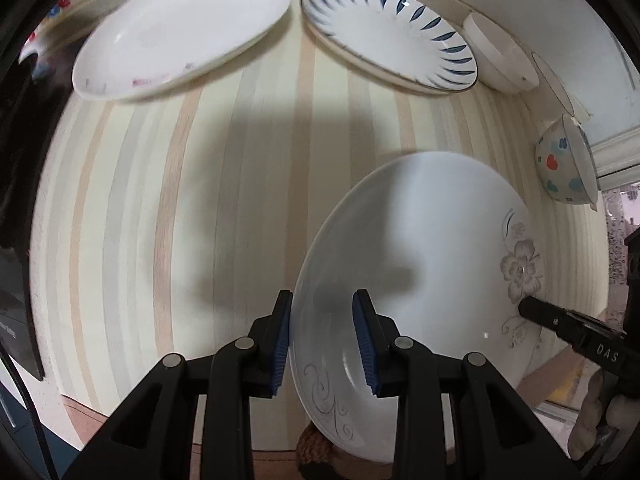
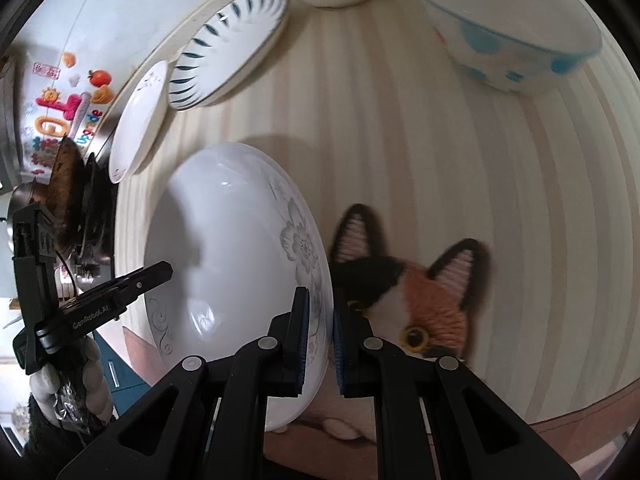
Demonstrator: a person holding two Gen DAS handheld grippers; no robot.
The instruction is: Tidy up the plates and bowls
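Note:
A white deep plate with grey flowers point(image 1: 420, 240) point(image 2: 224, 240) hangs between both grippers, over the striped table point(image 1: 240, 200) near its front edge. My left gripper point(image 1: 322, 320) is shut on the plate's left rim, one blue pad inside and one outside. My right gripper point(image 2: 320, 320) is shut on the opposite rim by the big flower. Each gripper shows in the other's view: the right gripper point(image 1: 532, 308) at the flower edge, the left gripper point(image 2: 160, 272) at the scroll-patterned edge.
At the back of the table lie a white plate with pink marks point(image 1: 180, 32) point(image 2: 140, 120) and a blue-leaf plate point(image 1: 388, 28) point(image 2: 228, 44). A white bowl point(image 1: 500, 56) and a spotted bowl point(image 1: 564, 164) point(image 2: 508, 32) stand beside them. A cat face point(image 2: 420, 300) shows right of the held plate.

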